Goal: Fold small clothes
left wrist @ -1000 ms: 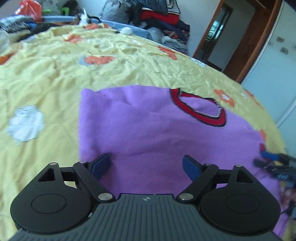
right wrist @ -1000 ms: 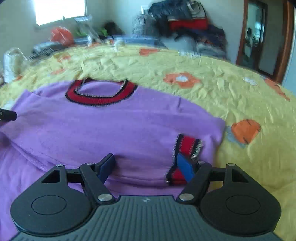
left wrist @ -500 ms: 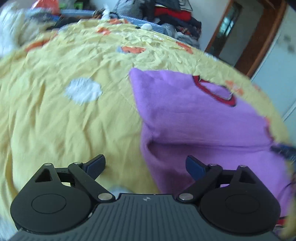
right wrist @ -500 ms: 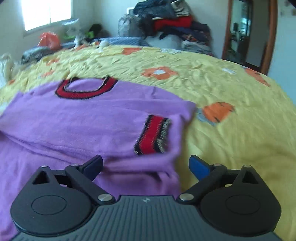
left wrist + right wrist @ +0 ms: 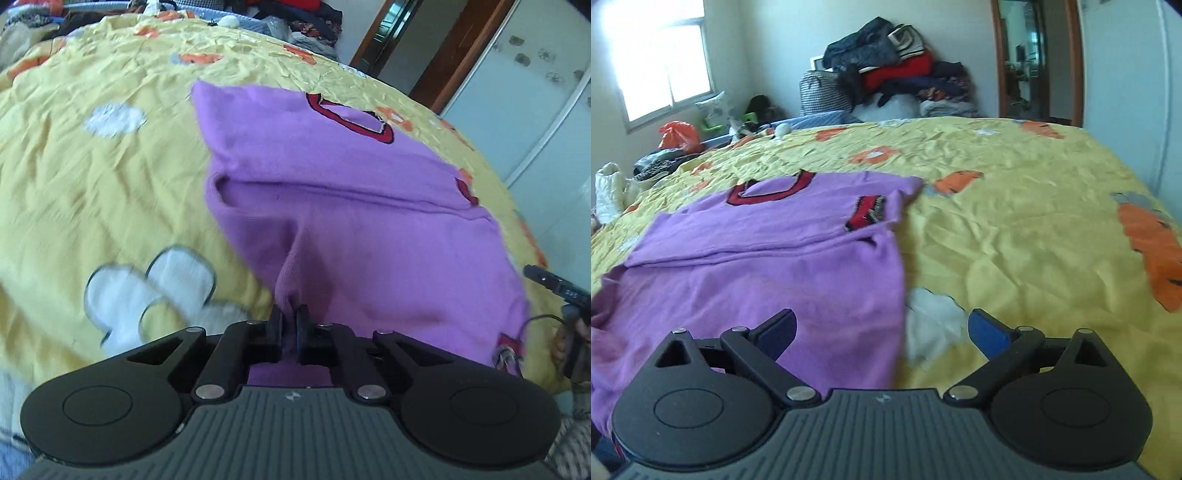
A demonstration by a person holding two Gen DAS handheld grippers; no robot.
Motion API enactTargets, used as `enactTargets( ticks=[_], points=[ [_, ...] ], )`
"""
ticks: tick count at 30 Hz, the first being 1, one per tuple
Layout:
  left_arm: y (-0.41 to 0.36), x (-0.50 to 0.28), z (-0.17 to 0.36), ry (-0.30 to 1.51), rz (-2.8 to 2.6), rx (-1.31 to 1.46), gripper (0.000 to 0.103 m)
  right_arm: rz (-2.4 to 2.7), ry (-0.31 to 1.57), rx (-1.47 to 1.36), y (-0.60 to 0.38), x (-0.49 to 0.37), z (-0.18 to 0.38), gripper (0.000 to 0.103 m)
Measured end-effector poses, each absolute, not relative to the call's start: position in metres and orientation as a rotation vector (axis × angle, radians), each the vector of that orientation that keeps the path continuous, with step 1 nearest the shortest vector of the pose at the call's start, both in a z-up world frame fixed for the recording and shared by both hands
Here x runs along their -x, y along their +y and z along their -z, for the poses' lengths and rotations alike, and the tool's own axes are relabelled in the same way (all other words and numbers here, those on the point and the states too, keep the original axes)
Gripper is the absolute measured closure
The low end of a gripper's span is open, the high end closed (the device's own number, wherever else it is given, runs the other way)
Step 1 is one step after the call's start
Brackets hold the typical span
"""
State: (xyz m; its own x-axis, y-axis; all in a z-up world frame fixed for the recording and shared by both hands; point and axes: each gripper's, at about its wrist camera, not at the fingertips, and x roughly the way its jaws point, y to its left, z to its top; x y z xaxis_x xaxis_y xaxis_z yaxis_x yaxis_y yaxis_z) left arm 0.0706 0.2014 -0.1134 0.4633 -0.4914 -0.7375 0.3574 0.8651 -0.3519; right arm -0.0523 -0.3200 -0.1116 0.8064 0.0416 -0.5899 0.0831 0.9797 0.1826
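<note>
A purple sweater (image 5: 354,206) with a red and black collar (image 5: 351,118) lies on the yellow bedspread (image 5: 92,184), its sleeves folded across the chest. My left gripper (image 5: 290,321) is shut on a pinched ridge of the sweater's near hem. In the right wrist view the sweater (image 5: 783,266) lies left of centre, with a red cuff (image 5: 866,216) on the folded sleeve. My right gripper (image 5: 882,330) is open over the sweater's near right corner, its jaws astride the side edge. It also shows at the right edge of the left wrist view (image 5: 561,295).
The bedspread (image 5: 1015,229) has orange and white flower patches. A pile of clothes and bags (image 5: 886,77) stands at the far wall. A window (image 5: 657,62) is at the far left, a wooden door frame (image 5: 1038,59) at the far right.
My left gripper has closed on the sweater's hem; it was open one second and half a second ago. My right gripper has drawn back toward the near right corner and stays open.
</note>
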Motion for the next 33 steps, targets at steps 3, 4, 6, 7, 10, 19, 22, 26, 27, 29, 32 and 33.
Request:
enactTargets(
  ticks=[3,4,6,7,10,19,22,26,27,29,32,33],
  points=[
    [0.221,-0.053,0.117,0.963,0.544,0.215,0.096,0.028,0.656,-0.304,-0.331,0.064,0.111,0.003],
    [0.226,-0.047,0.118,0.956,0.542,0.235,0.096,0.015,0.643,-0.323,-0.331,0.070,0.110,0.003],
    [0.235,-0.039,0.126,0.955,0.537,0.287,0.095,-0.028,0.581,-0.288,-0.325,0.080,0.104,0.003],
    [0.237,-0.038,0.130,0.957,0.551,0.315,0.095,-0.057,0.565,-0.249,-0.319,0.082,0.102,0.003],
    [0.238,-0.039,0.139,0.964,0.524,0.365,0.049,-0.225,0.602,-0.159,-0.296,0.077,0.100,0.004],
    [0.207,-0.024,0.140,0.944,0.599,0.288,0.021,-0.462,0.727,0.130,-0.223,0.064,0.115,0.036],
    [0.206,-0.026,0.148,0.992,0.597,0.304,0.097,-0.388,0.716,0.210,-0.216,0.069,0.115,0.086],
    [0.207,-0.025,0.149,0.994,0.612,0.333,0.098,-0.351,0.656,0.199,-0.220,0.087,0.094,0.099],
    [0.209,-0.024,0.147,0.995,0.625,0.349,0.098,-0.362,0.642,0.171,-0.222,0.091,0.089,0.099],
    [0.214,-0.024,0.143,0.996,0.661,0.429,0.098,-0.386,0.617,0.112,-0.228,0.101,0.075,0.100],
    [0.220,-0.016,0.125,0.958,0.723,0.511,0.098,-0.379,0.585,0.052,-0.247,0.119,0.047,0.100],
    [0.220,-0.013,0.119,0.951,0.745,0.525,0.098,-0.355,0.584,0.036,-0.255,0.125,0.040,0.100]
  ],
)
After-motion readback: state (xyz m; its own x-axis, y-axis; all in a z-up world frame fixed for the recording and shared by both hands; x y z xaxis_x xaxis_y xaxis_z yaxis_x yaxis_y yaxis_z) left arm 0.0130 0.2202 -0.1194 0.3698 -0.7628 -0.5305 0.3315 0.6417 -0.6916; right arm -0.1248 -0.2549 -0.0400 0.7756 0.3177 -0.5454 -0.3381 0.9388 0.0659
